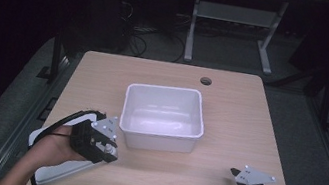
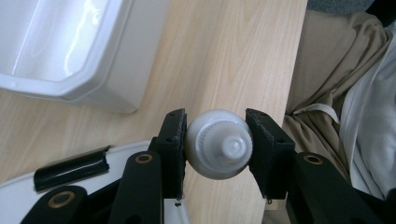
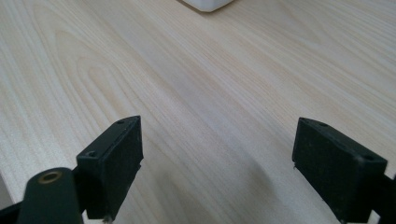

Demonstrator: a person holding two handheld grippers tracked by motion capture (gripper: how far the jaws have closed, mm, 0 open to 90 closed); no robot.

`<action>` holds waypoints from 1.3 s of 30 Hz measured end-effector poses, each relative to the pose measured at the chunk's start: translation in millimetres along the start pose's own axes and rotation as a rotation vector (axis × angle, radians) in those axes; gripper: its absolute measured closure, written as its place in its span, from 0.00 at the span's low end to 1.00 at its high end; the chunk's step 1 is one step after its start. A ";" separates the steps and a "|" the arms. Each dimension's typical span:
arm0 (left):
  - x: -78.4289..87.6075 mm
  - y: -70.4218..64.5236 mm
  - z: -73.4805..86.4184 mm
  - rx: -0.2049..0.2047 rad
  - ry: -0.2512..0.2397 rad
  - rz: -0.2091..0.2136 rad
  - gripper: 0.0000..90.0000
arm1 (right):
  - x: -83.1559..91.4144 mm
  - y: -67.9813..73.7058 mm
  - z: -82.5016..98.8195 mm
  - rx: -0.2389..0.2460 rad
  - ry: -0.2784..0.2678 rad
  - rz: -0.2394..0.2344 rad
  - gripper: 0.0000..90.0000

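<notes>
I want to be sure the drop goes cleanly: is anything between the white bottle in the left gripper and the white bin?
Nothing visible is. The left gripper holds the white bottle beside the white bin; bare wooden table lies between them, and the bin's near wall is all it must clear.

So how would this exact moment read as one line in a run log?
left gripper: shut on white bottle | right gripper: open, over table | white bin: mid-table

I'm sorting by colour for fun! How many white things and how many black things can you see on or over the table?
White: 3 (tub, bottle, tray)
Black: 2 (left hand-held gripper, right hand-held gripper)
Total: 5
</notes>
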State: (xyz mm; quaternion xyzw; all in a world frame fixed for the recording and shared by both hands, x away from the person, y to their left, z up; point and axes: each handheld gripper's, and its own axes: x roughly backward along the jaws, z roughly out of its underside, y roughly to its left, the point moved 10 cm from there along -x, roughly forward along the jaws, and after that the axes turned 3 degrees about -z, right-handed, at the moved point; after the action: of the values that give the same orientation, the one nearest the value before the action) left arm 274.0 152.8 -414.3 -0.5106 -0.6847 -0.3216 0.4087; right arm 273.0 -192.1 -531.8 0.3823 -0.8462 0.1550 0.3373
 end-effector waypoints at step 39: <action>36.5 48.0 -39.4 0.019 -0.016 -0.074 0.66 | -0.1 -3.7 2.0 -0.019 -0.002 -0.003 0.18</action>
State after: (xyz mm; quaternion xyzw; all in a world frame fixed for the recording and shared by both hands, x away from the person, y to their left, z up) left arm 324.0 148.0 -362.7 -0.4836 -0.7095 -0.3259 0.3957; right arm 274.9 -195.5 -533.4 0.3806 -0.8474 0.1461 0.3400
